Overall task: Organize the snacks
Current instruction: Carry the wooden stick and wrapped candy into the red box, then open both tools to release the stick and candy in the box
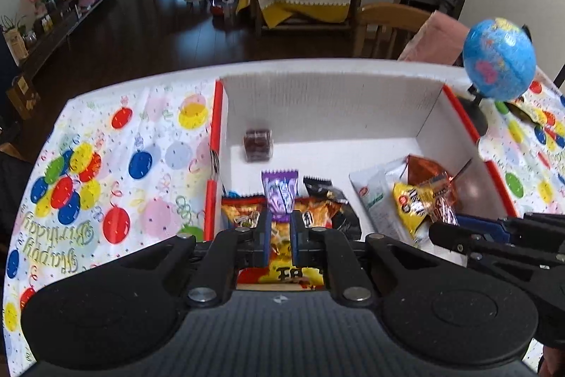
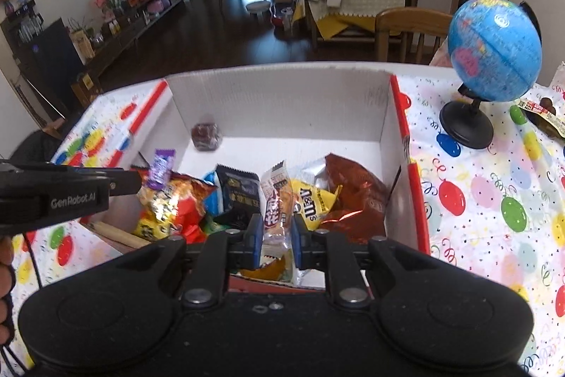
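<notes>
The left gripper grips a purple candy; the right gripper clamps a clear packet, both above the box.

The box is matt white corrugated card with glossy red outer faces; the snack packets are shiny crinkled foil and plastic film; the tablecloth looks like smooth printed plastic; the globe is glossy; the chair is varnished wood.
</notes>
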